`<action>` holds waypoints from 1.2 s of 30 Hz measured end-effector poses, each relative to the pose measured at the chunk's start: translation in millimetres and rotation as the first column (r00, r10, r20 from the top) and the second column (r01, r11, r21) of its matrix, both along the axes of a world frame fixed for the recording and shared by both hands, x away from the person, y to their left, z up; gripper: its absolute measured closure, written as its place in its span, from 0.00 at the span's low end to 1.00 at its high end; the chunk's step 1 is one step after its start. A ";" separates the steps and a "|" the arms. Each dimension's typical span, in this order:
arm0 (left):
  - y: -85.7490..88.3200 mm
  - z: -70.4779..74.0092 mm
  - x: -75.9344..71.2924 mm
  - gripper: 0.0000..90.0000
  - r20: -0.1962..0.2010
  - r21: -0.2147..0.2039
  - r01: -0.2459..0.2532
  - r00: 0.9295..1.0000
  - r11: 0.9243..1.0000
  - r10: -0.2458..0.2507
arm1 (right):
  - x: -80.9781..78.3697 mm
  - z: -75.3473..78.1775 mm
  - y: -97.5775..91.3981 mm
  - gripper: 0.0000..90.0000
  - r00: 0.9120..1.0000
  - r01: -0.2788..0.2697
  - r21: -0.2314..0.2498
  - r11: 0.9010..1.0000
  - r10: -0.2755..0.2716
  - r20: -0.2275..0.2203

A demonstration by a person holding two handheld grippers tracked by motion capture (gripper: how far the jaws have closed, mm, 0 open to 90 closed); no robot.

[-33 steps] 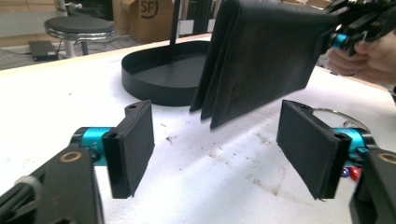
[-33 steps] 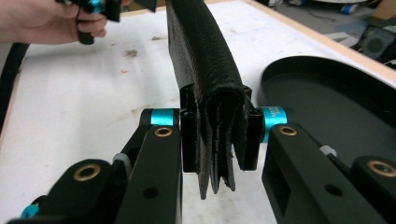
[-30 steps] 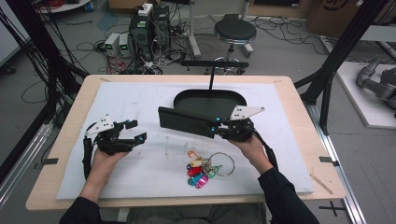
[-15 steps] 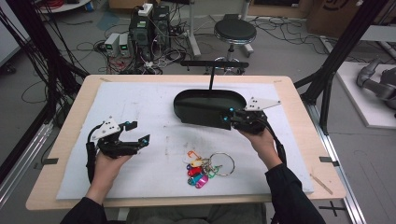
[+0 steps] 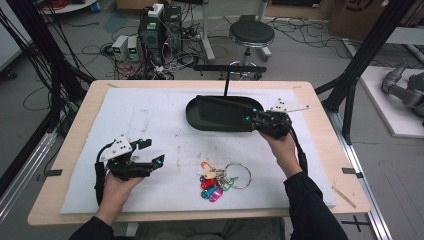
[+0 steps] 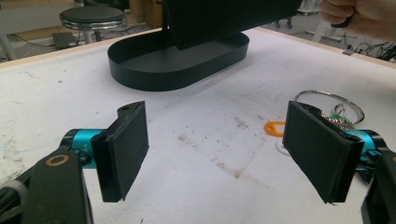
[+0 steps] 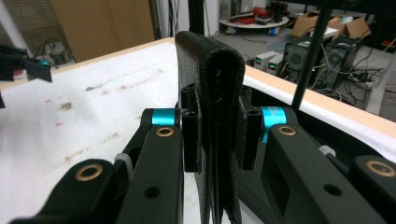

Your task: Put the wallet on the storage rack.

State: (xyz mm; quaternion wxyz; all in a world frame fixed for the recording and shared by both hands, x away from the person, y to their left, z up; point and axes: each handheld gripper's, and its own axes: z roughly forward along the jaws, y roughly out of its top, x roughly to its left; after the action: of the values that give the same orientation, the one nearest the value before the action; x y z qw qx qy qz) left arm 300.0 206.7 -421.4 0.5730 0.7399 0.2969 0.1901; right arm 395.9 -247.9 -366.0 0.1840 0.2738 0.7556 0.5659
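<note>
My right gripper (image 5: 251,116) is shut on a black folded leather wallet (image 5: 226,110), which it holds on edge over a black oval tray (image 5: 192,118) at the far middle of the table. In the right gripper view the wallet (image 7: 219,88) stands upright with both pads (image 7: 190,135) pressed on its sides. At the near left, my left gripper (image 5: 154,151) hovers open with nothing between its pads (image 6: 125,144). It points toward the tray (image 6: 140,79) and the wallet (image 6: 224,18). A bunch of coloured key tags on a metal ring (image 5: 220,180) lies to its right.
A thin post with a crossbar (image 5: 227,74) rises behind the tray. The white mat (image 5: 150,115) covers most of the wooden table (image 5: 320,100). The ring (image 6: 329,100) and an orange tag (image 6: 273,127) lie near the left gripper's right pad. A stool (image 5: 251,34) stands beyond the table.
The right gripper has carried the wallet farther away and to the right, over the tray. The left gripper has drifted slightly nearer and to the right, still open.
</note>
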 end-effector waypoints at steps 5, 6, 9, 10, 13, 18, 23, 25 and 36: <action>-1.9 -0.7 1.1 0.25 0.008 0.007 0.007 1.000 1.000 -0.007 | 4.1 -1.5 -2.2 0.86 1.000 0.027 0.000 1.000 -0.027 0.002; -2.1 -0.8 1.2 0.25 0.010 0.007 0.008 1.000 1.000 -0.008 | 5.8 -2.3 -2.6 0.86 0.999 0.036 0.003 0.999 -0.036 0.002; -2.5 -1.0 2.4 0.25 0.013 0.006 0.015 1.000 1.000 -0.015 | 13.5 -6.5 -2.5 0.86 0.998 0.067 0.007 0.998 -0.067 0.000; -2.5 -1.8 3.3 0.25 0.009 0.008 0.017 1.000 1.000 -0.017 | 19.4 -9.9 -2.2 0.86 0.996 0.086 0.005 0.996 -0.086 -0.006; -2.2 -2.8 3.9 0.25 0.007 0.005 0.017 1.000 1.000 -0.017 | 26.9 -12.1 -2.2 0.86 0.995 0.091 0.001 0.996 -0.091 -0.028; -1.9 -2.6 4.9 0.25 0.011 0.002 0.026 1.000 1.000 -0.026 | 41.1 -10.2 3.6 0.86 0.996 0.088 0.009 0.996 -0.088 -0.019; -2.7 -2.4 3.5 0.25 0.018 0.007 0.033 0.999 0.999 -0.033 | 55.1 -12.8 9.8 0.86 0.997 0.067 0.018 0.998 -0.066 -0.027; -2.3 -2.4 2.9 0.25 0.020 0.009 0.035 0.999 0.999 -0.035 | 60.5 -15.4 12.9 0.85 0.997 0.069 0.011 0.998 -0.068 -0.027; 2.0 -3.0 -1.3 0.26 0.028 0.010 0.029 0.999 1.000 -0.029 | 83.5 -37.5 12.9 0.85 0.998 0.051 -0.040 0.998 -0.052 -0.030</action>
State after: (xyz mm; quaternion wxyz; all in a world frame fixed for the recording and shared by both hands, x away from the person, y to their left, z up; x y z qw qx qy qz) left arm 298.7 208.6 -424.4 0.5764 0.7440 0.2771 0.1935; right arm 479.4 -235.0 -403.5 0.1921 0.2982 0.7621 0.5416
